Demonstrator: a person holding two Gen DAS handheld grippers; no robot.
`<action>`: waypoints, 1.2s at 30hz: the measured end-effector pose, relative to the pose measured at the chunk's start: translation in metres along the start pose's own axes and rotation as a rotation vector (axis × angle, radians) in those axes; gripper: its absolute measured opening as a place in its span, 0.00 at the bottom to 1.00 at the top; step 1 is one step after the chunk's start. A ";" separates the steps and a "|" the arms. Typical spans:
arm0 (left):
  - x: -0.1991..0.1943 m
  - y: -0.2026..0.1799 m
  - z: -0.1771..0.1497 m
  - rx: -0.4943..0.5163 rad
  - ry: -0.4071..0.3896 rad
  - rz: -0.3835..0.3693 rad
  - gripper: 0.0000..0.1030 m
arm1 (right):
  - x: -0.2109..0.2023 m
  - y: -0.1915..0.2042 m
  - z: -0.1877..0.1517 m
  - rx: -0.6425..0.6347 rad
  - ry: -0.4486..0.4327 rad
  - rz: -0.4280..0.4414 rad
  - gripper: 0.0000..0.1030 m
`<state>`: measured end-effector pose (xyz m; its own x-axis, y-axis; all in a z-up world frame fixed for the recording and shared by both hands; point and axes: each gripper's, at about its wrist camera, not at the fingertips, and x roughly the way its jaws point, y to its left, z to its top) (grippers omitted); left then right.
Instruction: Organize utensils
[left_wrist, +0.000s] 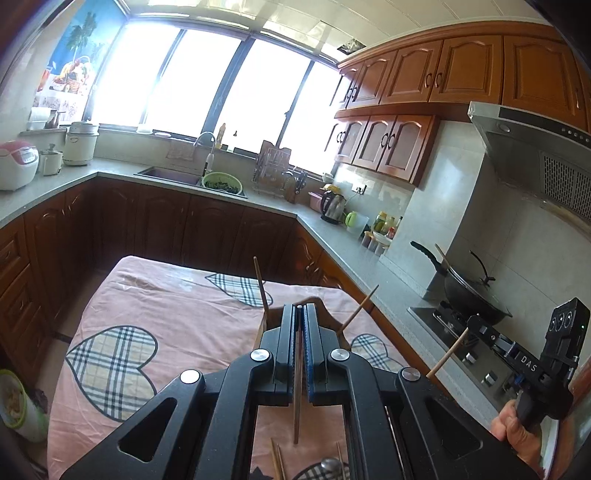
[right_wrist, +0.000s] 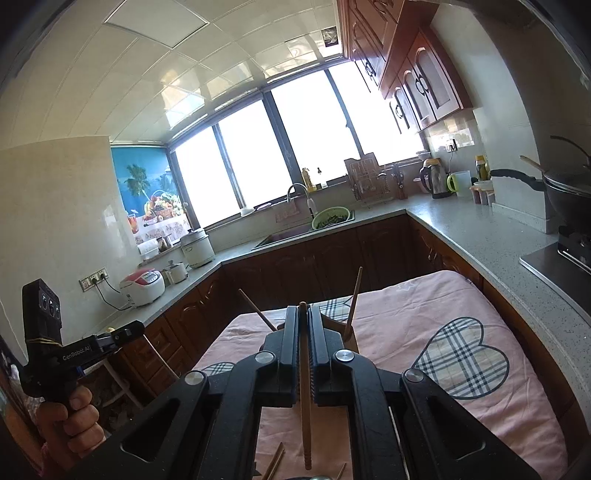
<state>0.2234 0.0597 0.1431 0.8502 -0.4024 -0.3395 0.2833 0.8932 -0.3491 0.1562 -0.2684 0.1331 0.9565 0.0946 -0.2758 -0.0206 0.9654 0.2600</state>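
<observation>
Gripping one chopstick (left_wrist: 297, 373) each, the left gripper (left_wrist: 300, 310) and right gripper (right_wrist: 303, 312) are clamped shut above the pink tablecloth (left_wrist: 166, 306), loads of bare cloth ahead. "DAS" and "GenRobot.AI" show on the handles. The holder (left_wrist: 325, 308) with chopsticks is mostly hidden behind the fingers.

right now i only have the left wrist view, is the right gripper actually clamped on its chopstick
Observer: Yes. The right gripper is shut on a chopstick that runs lengthwise between its fingers.
Operator: how much pokes past the tips
Observer: Only the top end; most of it hangs below, over the pink cloth.
Operator: whats straight ahead of it
Observer: The wooden holder, just beyond the fingertips, with two leaning sticks in it.
</observation>
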 end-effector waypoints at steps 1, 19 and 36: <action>0.002 0.001 0.003 0.000 -0.011 0.001 0.02 | 0.002 0.000 0.003 -0.001 -0.009 0.000 0.04; 0.093 0.013 0.023 0.018 -0.153 0.034 0.02 | 0.059 -0.010 0.065 0.008 -0.167 -0.022 0.04; 0.232 0.051 0.000 -0.113 -0.042 0.089 0.02 | 0.135 -0.055 0.004 0.094 -0.117 -0.073 0.04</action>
<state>0.4354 0.0115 0.0468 0.8883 -0.3117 -0.3373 0.1564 0.8958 -0.4160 0.2879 -0.3096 0.0849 0.9819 -0.0086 -0.1891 0.0719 0.9410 0.3306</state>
